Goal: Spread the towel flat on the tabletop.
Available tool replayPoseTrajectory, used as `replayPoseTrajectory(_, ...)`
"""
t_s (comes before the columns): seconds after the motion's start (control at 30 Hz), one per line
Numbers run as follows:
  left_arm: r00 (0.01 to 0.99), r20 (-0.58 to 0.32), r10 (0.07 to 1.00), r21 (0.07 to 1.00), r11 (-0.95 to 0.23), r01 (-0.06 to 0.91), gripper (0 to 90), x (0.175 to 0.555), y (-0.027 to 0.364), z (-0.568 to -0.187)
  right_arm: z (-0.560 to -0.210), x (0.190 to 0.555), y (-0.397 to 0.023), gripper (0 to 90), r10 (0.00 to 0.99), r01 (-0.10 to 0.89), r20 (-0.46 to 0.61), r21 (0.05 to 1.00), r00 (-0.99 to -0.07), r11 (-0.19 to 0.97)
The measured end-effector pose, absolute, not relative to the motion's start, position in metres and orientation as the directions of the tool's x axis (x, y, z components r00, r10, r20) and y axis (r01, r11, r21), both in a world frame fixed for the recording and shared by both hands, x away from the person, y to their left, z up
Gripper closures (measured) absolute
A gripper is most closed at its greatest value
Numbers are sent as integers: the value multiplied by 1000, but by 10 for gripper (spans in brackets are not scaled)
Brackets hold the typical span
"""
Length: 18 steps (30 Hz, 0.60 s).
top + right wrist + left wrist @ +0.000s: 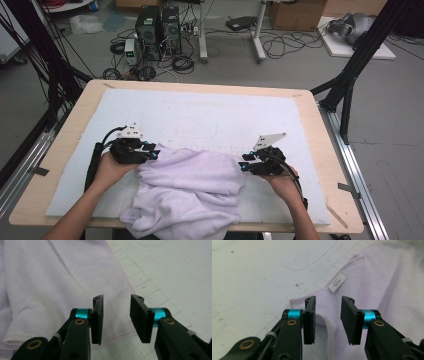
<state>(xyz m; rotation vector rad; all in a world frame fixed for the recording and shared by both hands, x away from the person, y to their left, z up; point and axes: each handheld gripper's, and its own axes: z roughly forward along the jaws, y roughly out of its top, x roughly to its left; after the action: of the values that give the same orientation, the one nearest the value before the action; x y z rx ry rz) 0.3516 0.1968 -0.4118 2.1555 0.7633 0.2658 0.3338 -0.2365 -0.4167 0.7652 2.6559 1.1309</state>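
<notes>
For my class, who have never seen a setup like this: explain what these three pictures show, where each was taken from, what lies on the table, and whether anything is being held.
No machine works here: a person holds a hand-operated tool with two black jaws in each hand. The high view looks down from above the person's side; the left tool is at that picture's left, the right tool at its right. The other two pictures come from small cameras riding on each tool, looking along its jaws. On the wooden table lies a white mat with faint printed lines, and on it a crumpled pale lilac towel with a stitched hem and a small label. Both tools stand at the towel's edges with jaws apart, the cloth lying beneath them; neither grips anything.
</notes>
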Motion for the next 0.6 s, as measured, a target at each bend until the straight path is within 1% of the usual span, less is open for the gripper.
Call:
replayPoseTrajectory(0.07, 792, -71, 606, 735, -506, 452, 645, 359, 192, -422, -427, 335, -232, 593, 509, 421, 81, 682, -857, 599)
replayPoseTrajectory(0.13, 787, -68, 614, 726, -511, 461, 639, 361, 191, -425, -433, 336, -229, 591, 507, 427, 77, 654, -859, 624)
replayPoseTrajectory(0.2, 771, -56, 635, 706, -521, 480, 627, 365, 191, -431, -434, 336, -227, 588, 506, 430, 79, 647, -859, 630)
replayPoseTrajectory(0.23, 767, -49, 640, 700, -526, 484, 588, 366, 190, -432, -434, 336, -225, 594, 505, 421, 66, 648, -861, 634)
replayPoseTrajectory(0.3, 758, -17, 652, 690, -541, 481, 584, 366, 187, -435, -435, 335, -223, 620, 507, 413, 47, 648, -860, 640)
replayPoseTrajectory(0.33, 758, -17, 652, 690, -541, 481, 606, 366, 187, -435, -435, 335, -223, 620, 507, 413, 47, 648, -860, 640)
replayPoseTrajectory(0.37, 758, 7, 652, 684, -556, 472, 650, 365, 186, -435, -436, 334, -221, 670, 510, 408, 38, 654, -859, 638)
replayPoseTrajectory(0.43, 754, 18, 657, 685, -557, 469, 755, 365, 186, -434, -437, 335, -221, 774, 501, 404, 47, 659, -864, 635)
replayPoseTrajectory(0.47, 755, 27, 656, 682, -564, 466, 839, 365, 186, -434, -437, 335, -220, 841, 492, 400, 55, 662, -869, 634)
replayPoseTrajectory(0.5, 756, 9, 654, 680, -559, 475, 842, 366, 187, -434, -437, 336, -219, 863, 479, 396, 63, 660, -876, 638)
replayPoseTrajectory(0.53, 757, 8, 653, 678, -560, 476, 842, 367, 187, -434, -437, 336, -219, 863, 479, 396, 63, 660, -876, 638)
replayPoseTrajectory(0.6, 754, 20, 657, 681, -561, 471, 858, 366, 187, -432, -434, 338, -217, 877, 460, 369, 32, 648, -887, 666)
